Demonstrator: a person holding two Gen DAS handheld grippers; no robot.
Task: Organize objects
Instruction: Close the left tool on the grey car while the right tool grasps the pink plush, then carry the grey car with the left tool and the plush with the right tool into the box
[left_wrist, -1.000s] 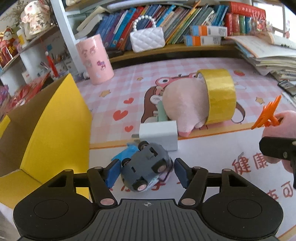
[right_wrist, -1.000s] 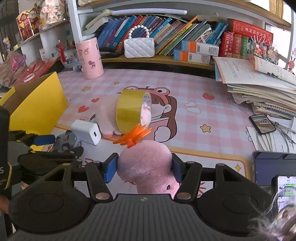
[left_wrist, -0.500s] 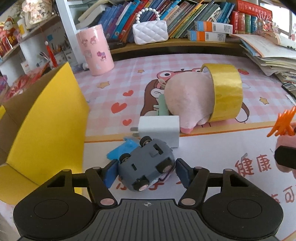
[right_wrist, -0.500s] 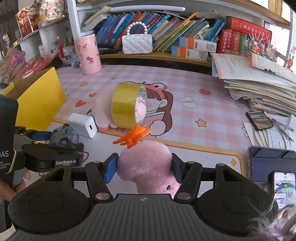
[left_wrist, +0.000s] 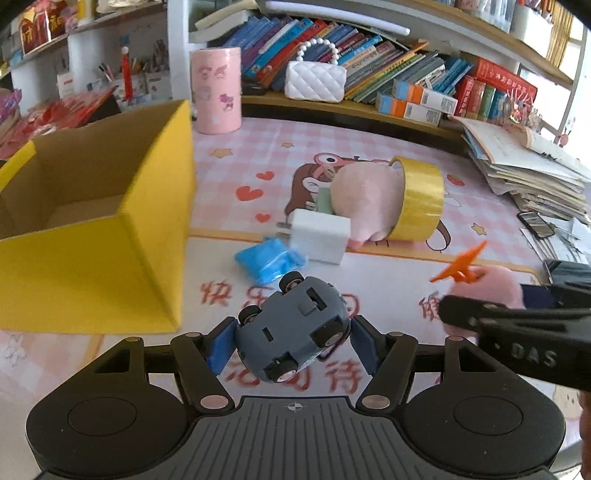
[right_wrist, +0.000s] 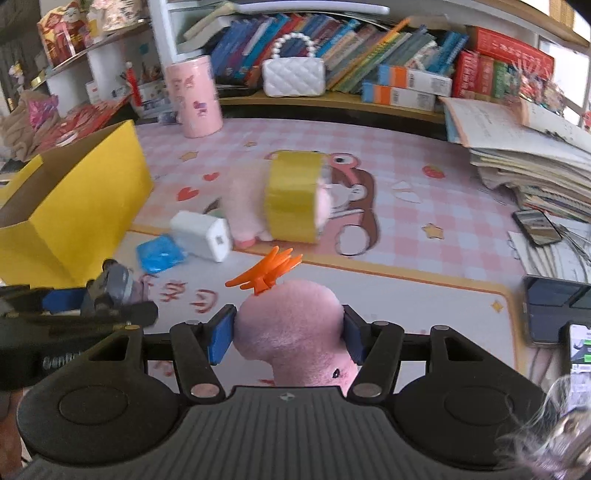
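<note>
One grey toy car (left_wrist: 291, 326) sits clamped inside left hand-held gripper (left_wrist: 291, 341).

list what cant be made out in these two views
- Yellow box floor: both views, mostly hidden by its own walls.
- Gray toy car top: left view shows only its underside; right view is blurred.
- Pink plush lower body: right view, hidden behind the claw mount.
- Book titles: too small.

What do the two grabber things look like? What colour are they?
Both look alike. The left gripper and right gripper have a black ribbed body with two round black discs, black jointed arms with small silver rivets, and flat blue finger pads. A tiny crosshair mark sits at the front middle. From the side, the right one shows grey letters "DAS" on its black casing.
</note>
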